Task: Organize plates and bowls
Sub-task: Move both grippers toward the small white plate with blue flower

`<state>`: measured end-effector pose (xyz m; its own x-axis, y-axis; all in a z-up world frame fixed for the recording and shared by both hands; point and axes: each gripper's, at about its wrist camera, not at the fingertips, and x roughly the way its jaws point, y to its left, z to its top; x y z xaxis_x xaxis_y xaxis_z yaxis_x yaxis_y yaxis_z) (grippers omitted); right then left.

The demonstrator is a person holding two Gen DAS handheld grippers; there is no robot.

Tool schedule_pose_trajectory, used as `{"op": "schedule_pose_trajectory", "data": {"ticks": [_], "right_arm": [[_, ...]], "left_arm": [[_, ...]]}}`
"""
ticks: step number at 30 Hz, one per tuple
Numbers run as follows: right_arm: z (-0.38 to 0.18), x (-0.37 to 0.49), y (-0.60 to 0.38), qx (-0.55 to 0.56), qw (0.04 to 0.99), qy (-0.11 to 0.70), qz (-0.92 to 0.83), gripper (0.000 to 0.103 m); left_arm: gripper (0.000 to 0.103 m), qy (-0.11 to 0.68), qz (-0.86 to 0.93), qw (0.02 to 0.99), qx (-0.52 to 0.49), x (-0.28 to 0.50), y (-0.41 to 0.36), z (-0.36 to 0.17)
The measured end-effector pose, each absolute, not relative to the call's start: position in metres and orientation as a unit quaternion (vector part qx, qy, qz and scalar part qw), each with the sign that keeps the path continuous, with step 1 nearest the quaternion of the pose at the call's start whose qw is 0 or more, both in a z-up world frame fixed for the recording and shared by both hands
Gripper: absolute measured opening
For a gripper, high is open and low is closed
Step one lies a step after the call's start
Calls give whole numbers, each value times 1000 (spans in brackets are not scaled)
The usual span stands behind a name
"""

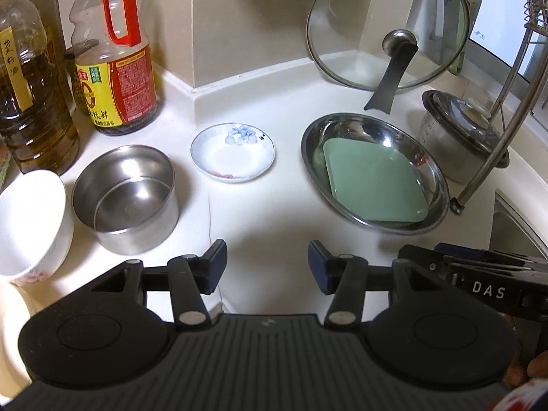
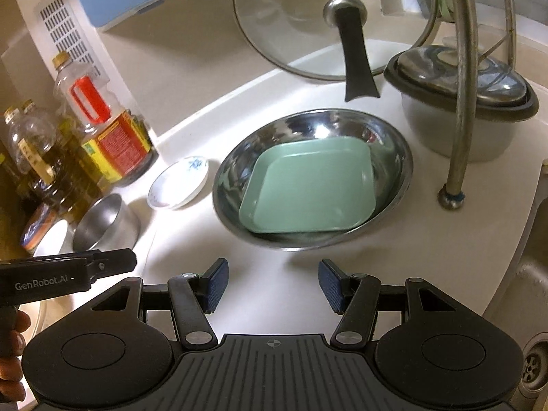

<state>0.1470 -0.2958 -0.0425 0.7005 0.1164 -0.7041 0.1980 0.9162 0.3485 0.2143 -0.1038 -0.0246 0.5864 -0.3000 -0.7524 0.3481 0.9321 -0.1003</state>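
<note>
A green square plate (image 1: 375,179) (image 2: 308,190) lies inside a wide steel bowl (image 1: 349,126) (image 2: 394,150) on the white counter. A small white saucer with a blue flower (image 1: 233,152) (image 2: 178,183) sits to its left. Further left stand a steel tin (image 1: 126,195) (image 2: 106,221) and a white bowl (image 1: 32,222), tilted. My left gripper (image 1: 267,269) is open and empty, above the counter in front of the saucer. My right gripper (image 2: 272,284) is open and empty, just in front of the steel bowl.
Oil and soy sauce bottles (image 1: 120,78) stand at the back left. A glass pot lid (image 1: 387,27) leans on the wall. A lidded steel pot (image 1: 462,137) and a dish rack leg (image 2: 460,102) stand right of the steel bowl. The sink (image 2: 534,308) lies at the right.
</note>
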Motion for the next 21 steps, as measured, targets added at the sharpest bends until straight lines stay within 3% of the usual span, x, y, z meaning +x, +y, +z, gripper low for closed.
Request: {"op": "schedule_pose_trajectory", "data": {"ticks": [21], "right_arm": [[-46,148,-276,182,893,412,8,58]], "left_arm": [[53,427,-166,888,32,206,-98,-28]]}}
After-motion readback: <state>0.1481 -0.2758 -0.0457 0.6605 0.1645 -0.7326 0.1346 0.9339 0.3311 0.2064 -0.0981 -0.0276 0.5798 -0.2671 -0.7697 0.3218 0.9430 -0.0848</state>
